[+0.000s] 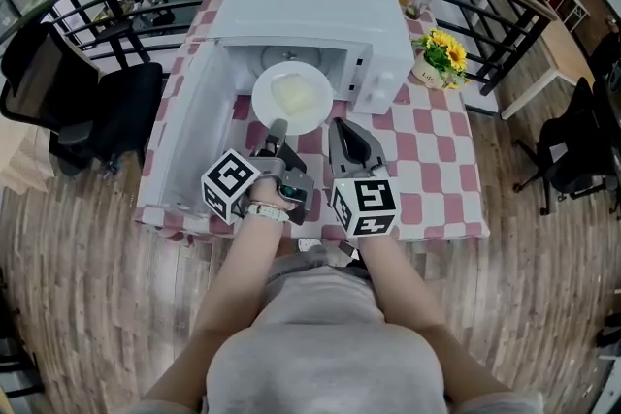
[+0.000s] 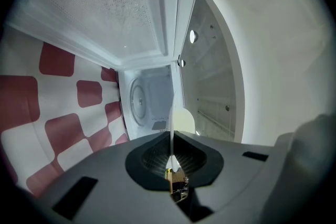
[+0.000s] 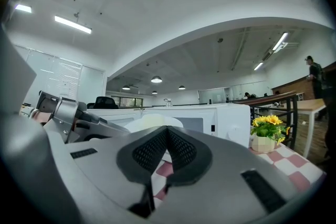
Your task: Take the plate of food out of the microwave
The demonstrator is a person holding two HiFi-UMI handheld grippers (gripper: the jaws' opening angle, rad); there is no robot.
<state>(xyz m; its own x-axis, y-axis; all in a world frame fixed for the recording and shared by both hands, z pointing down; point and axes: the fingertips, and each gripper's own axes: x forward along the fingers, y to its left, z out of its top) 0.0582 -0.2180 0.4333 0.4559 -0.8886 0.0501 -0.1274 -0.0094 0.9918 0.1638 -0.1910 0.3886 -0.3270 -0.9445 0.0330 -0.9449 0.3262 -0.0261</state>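
Plate (image 1: 292, 97) of food at open front of microwave (image 1: 310, 15), near rim clamped edge-on by left gripper (image 1: 278, 127); right gripper (image 1: 339, 125) closed, empty, just right of plate, before microwave

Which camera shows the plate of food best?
The head view: the whole plate and its pale food show from above, at the open microwave. The left gripper view shows it edge-on between shut jaws; the right gripper view, just a sliver.
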